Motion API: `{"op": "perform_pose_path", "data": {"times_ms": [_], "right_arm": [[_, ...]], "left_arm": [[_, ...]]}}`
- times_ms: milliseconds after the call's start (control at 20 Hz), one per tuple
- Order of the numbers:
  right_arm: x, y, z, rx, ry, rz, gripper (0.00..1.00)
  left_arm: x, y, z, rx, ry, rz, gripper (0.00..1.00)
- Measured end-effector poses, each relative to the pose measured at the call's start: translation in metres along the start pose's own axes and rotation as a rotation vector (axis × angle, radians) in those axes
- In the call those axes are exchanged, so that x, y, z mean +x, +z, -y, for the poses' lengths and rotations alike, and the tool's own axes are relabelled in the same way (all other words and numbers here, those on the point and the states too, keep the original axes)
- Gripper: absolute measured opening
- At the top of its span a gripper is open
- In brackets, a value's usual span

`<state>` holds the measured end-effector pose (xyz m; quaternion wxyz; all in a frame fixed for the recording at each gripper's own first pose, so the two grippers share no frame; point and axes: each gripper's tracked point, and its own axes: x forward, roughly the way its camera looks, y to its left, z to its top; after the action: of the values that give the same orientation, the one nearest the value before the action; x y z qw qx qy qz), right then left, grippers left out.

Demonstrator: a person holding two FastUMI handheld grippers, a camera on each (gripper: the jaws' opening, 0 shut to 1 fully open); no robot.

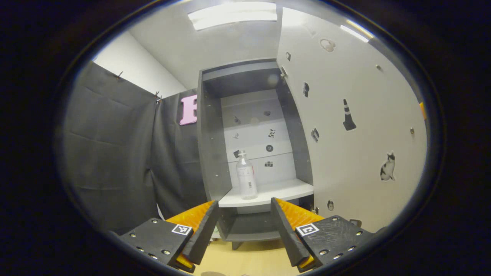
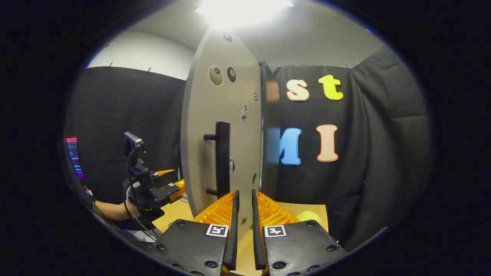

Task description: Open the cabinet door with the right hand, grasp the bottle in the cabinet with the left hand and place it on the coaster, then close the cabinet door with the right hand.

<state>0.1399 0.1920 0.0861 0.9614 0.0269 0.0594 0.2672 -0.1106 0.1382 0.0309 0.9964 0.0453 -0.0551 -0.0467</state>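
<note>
While door [image 1: 356, 126] stands open, bottle [image 1: 246, 175] upright (unobstructed), stickers [image 1: 348, 115] around.

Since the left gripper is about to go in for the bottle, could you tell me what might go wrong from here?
1. The bottle stands upright near the shelf's front edge; a push from the open left gripper could tip it off.
2. The open cabinet door stands close beside the approach path, so the left gripper might brush it.
3. The right gripper, nearly closed by the door handle, may nudge the door.

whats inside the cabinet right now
One clear bottle stands upright on the cabinet shelf; small stickers dot the back wall. The lower compartment is dark, partly hidden.
</note>
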Motion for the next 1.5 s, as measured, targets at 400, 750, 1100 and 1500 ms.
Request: {"op": "perform_pose_path", "data": {"times_ms": [400,750,1100,1500], "right_arm": [[-0.011,-0.02,0.078,0.069,-0.3,0.004,0.98],[0.008,-0.043,0.105,0.138,-0.42,-0.033,0.98],[0.041,-0.054,0.107,0.109,-0.495,-0.077,0.98],[0.061,-0.064,0.111,0.118,-0.563,-0.112,0.98]], "left_arm": [[0.025,0.014,0.012,-0.03,-0.059,0.042,0.81],[0.034,0.01,0.013,-0.046,-0.08,0.019,0.81],[0.045,-0.001,0.019,-0.12,-0.117,-0.042,0.81],[0.065,-0.013,0.021,-0.106,-0.151,-0.069,0.8]]}}
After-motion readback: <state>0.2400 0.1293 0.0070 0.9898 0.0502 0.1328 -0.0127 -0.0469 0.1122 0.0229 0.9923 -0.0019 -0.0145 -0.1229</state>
